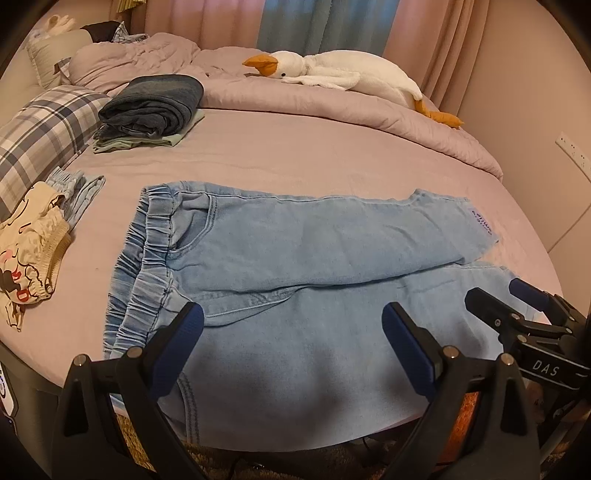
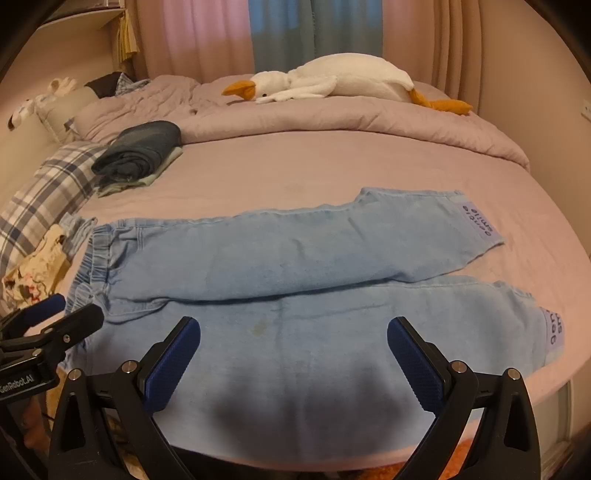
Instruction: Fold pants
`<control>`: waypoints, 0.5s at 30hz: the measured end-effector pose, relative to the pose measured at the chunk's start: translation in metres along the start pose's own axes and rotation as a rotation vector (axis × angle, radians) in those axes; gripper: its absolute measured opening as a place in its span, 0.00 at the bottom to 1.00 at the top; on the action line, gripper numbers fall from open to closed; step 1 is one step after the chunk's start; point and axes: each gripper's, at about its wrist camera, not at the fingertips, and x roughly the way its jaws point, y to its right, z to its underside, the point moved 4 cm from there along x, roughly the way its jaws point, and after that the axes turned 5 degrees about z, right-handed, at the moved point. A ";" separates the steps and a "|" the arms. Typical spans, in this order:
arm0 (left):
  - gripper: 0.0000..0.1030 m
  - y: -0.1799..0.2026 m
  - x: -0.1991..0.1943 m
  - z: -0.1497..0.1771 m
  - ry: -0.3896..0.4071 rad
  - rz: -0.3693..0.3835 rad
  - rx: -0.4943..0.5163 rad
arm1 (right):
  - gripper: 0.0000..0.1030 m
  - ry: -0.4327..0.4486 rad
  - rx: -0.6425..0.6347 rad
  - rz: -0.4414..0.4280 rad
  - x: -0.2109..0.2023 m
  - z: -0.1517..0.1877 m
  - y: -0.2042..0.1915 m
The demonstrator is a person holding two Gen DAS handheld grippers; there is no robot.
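Nearest each camera are the blue-padded fingers of its own gripper: the left gripper (image 1: 291, 321) and the right gripper (image 2: 293, 332) both stand wide open, holding nothing, poised over the near edge of the bed (image 1: 295, 162). In the left wrist view the right gripper shows at the right margin, also spread.

Under them lie the light blue jeans (image 2: 295, 258), spread flat across the pinkish-lilac sheet with the elastic waistband (image 1: 147, 258) to the left and the two legs running to the right. The near leg reaches the bed's front edge; the far leg lies just beside it, slightly angled away. Each hem carries a pale label with dark lettering (image 2: 480, 221).

Left of the waistband sits a cream printed garment (image 1: 29, 266) with a small striped blue piece (image 1: 77, 192) touching it. Beyond those, a plaid pillow (image 1: 40, 133) and a stack of folded dark denim on a pale green garment (image 1: 155, 107). Further back, a rumpled lilac duvet (image 2: 332, 114) carries a white plush goose with orange beak and feet (image 2: 332, 81). Behind hang pink and blue curtains (image 2: 280, 33).
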 end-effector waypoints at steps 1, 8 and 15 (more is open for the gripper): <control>0.94 0.000 0.000 0.000 -0.002 0.000 0.000 | 0.98 -0.002 -0.001 0.001 0.000 0.000 0.000; 0.94 0.003 0.002 0.001 -0.012 -0.001 0.008 | 0.98 -0.028 -0.011 0.018 0.003 0.003 0.006; 0.94 0.004 0.003 -0.001 -0.014 -0.009 -0.001 | 0.99 -0.021 0.006 -0.013 0.004 0.002 0.008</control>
